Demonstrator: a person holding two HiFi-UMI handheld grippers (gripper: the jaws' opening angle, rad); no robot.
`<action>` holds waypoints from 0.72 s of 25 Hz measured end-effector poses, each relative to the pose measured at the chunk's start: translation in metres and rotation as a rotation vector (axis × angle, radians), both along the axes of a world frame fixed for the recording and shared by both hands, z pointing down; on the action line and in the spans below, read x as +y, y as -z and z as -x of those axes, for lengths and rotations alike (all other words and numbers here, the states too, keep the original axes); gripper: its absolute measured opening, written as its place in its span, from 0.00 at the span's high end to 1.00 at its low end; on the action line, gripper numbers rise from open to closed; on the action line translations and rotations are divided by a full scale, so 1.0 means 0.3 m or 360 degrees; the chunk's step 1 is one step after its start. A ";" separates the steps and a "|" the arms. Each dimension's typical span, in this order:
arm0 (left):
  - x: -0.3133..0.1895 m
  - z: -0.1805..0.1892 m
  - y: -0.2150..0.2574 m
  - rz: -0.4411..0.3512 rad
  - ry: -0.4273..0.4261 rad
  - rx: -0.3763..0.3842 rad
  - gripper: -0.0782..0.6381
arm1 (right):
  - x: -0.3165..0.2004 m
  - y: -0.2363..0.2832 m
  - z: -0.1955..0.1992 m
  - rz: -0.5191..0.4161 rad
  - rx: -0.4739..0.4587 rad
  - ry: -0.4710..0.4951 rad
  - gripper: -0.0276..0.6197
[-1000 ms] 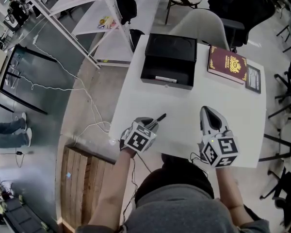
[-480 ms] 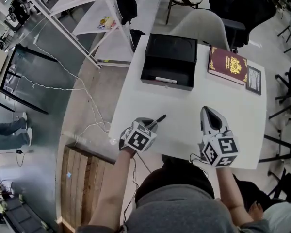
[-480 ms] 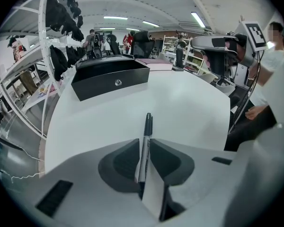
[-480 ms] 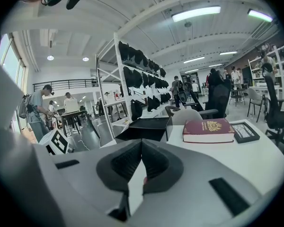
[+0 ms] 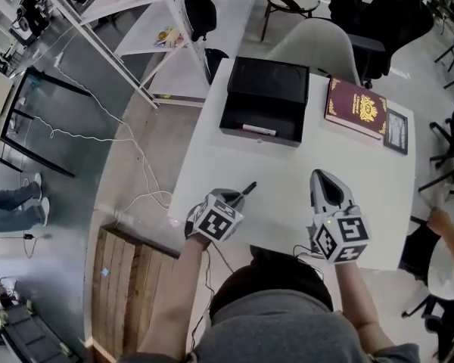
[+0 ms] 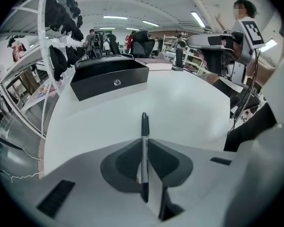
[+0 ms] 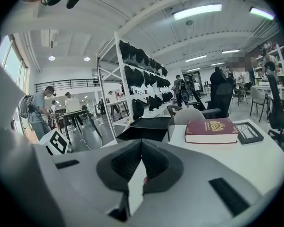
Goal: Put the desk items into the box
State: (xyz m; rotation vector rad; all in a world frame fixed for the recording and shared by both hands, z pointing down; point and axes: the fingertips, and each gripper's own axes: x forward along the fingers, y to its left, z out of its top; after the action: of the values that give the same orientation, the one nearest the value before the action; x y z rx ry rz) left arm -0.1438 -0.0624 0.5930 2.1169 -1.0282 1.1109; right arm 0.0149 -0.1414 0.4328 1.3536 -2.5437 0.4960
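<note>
Left gripper (image 6: 143, 141) sits on the near side of the box (image 5: 265, 89), well apart from it, close to the desk (image 5: 287, 172) edge nearest me, and it points steeply down at the desk top. Its jaws have just been closing, and in the left gripper view the pads are pressed on a black pen (image 6: 144, 126) from both sides. The pen runs straight out along the line of the jaws, its free end aimed toward the box, with the far end poking out past the fingertips. I cannot tell whether the pen is resting on the desk or lifted clear of it. Right gripper (image 7: 141, 143) is also on the near side of the box, off to the box's right and well apart from it. It is tilted only slightly downward, its jaws are together at the tips, and nothing is between them. The box is black and open, at the far side of the desk; a thin pale strip shows along its near edge, and I can't make out what it is. A dark red book (image 5: 356, 106) with gold print lies flat just right of the box. A small dark picture frame (image 5: 396, 129) lies just beyond the book, on the side away from the box. A white chair (image 5: 318, 40) stands behind the box, off the desk's far edge.
</note>
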 end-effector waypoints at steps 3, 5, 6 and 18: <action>0.001 0.001 0.005 0.0000 0.0023 0.0008 0.83 | -0.006 0.004 0.001 0.0000 0.0002 0.0010 0.95; -0.005 0.000 0.018 -0.0017 0.0033 0.0012 0.83 | -0.011 0.003 0.001 0.0001 0.0000 0.0016 0.95; -0.012 -0.002 0.031 -0.0035 0.0034 0.0014 0.83 | -0.014 0.003 0.001 0.0001 -0.0001 0.0018 0.95; -0.132 0.007 0.233 -0.0282 0.0115 0.0026 0.83 | -0.054 0.017 -0.021 -0.0021 -0.0025 0.0024 0.95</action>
State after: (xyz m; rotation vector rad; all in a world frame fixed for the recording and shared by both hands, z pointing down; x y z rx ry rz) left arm -0.1459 -0.1022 0.5232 2.2026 -1.2255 0.9989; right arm 0.0214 -0.1576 0.4276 1.3393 -2.5724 0.4902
